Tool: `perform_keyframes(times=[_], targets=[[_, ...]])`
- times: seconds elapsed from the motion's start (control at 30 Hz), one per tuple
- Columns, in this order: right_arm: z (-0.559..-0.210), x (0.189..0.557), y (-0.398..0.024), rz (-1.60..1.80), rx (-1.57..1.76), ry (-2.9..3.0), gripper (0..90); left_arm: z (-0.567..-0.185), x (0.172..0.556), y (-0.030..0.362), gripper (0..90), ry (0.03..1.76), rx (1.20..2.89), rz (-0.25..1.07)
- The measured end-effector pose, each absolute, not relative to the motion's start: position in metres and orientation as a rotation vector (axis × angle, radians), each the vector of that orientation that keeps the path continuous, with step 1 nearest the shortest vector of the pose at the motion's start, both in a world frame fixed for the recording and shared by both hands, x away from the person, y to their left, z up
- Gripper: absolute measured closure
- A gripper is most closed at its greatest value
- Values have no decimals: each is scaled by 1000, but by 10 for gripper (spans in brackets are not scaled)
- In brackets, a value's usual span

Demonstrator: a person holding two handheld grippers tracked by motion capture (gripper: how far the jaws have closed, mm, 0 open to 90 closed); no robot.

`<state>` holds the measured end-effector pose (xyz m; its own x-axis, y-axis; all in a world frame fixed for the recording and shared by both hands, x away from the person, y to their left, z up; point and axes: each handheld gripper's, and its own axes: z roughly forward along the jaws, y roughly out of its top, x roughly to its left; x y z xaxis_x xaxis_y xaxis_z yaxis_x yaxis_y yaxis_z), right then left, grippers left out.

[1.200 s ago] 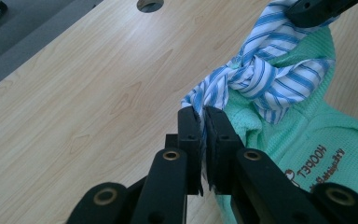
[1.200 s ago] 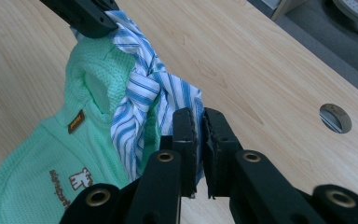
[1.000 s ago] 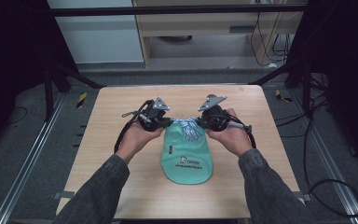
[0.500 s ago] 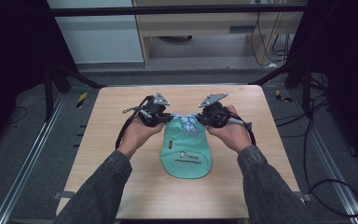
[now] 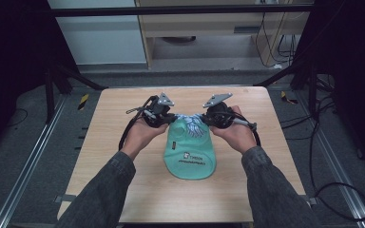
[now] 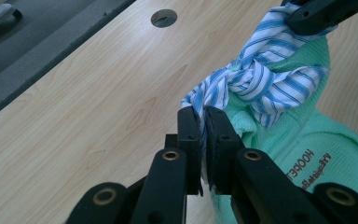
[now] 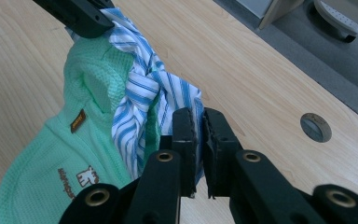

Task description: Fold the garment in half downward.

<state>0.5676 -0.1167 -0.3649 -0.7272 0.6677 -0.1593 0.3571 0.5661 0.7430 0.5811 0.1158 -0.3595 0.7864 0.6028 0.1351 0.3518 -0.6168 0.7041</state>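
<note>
Mint-green garment [image 5: 190, 156] flat on table, striped tie [image 5: 190, 122] knotted.

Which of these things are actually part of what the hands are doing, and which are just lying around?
In use:
- blue-striped cloth strip, knotted
- green garment
- left gripper, clamping one strip end
- right gripper, clamping the other end

Lying about:
- yellow-black tool on the floor
- round table hole

One mint-green waffle-knit garment [image 5: 190, 153] lies on the one light wooden surface [image 5: 123, 142]. One blue-and-white striped cloth strip [image 5: 193, 122], knotted once, sits at the garment's top end. Two black hand-held grippers are in use: the left hand-held gripper [image 6: 203, 122] and the right hand-held gripper [image 7: 199, 125], each with two jaws. One round hole [image 6: 163, 17] is cut in the surface. The garment carries one small brown label [image 7: 78, 120].
</note>
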Motion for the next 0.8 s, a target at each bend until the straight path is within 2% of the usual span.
perform_keyframes(times=[0.8], targets=[[-370, 589, -120, 966, 849, 2339, 841, -363, 603, 102, 853, 701, 2292, 532]])
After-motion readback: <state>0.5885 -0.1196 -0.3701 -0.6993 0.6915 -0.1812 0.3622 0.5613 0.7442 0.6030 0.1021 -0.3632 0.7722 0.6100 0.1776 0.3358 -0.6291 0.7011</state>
